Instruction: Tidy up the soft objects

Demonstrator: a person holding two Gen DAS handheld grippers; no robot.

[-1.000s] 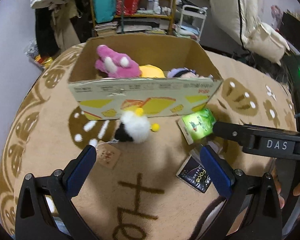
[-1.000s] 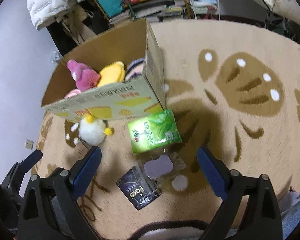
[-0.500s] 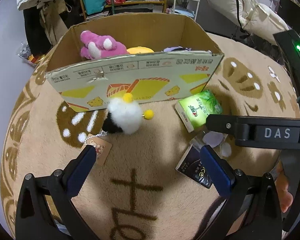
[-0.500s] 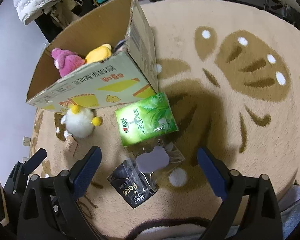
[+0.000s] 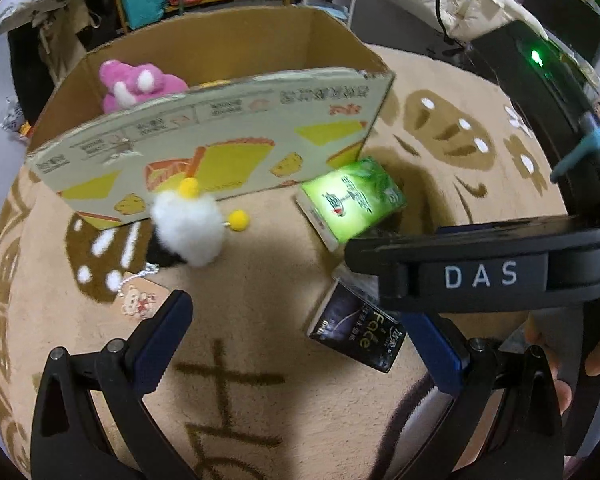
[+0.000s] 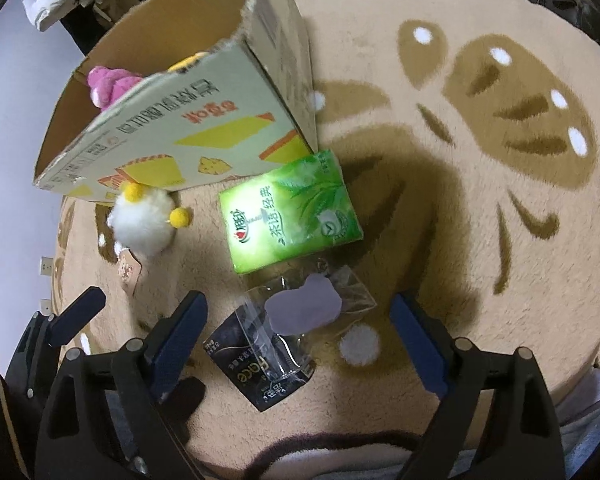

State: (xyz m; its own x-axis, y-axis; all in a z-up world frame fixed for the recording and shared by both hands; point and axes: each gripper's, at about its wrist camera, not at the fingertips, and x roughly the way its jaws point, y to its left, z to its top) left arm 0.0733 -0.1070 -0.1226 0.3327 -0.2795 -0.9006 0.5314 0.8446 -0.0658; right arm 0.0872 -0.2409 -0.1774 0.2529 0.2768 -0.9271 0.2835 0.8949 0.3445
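Progress: pink plush toy (image 5: 138,84) inside open cardboard box (image 5: 236,132) | white fluffy pompom toy (image 5: 188,228), green tissue pack (image 6: 290,210) outside box front | both grippers' fingers apart, empty

**Beige rug and its load**

A beige rug (image 6: 440,240) with brown motifs carries an open cardboard box (image 6: 188,136). Just beside its front lie a white pom-pom toy (image 6: 144,224) and a green tissue pack (image 6: 290,226); nearer, a clear bag (image 6: 312,304) overlaps a black packet (image 6: 260,372).
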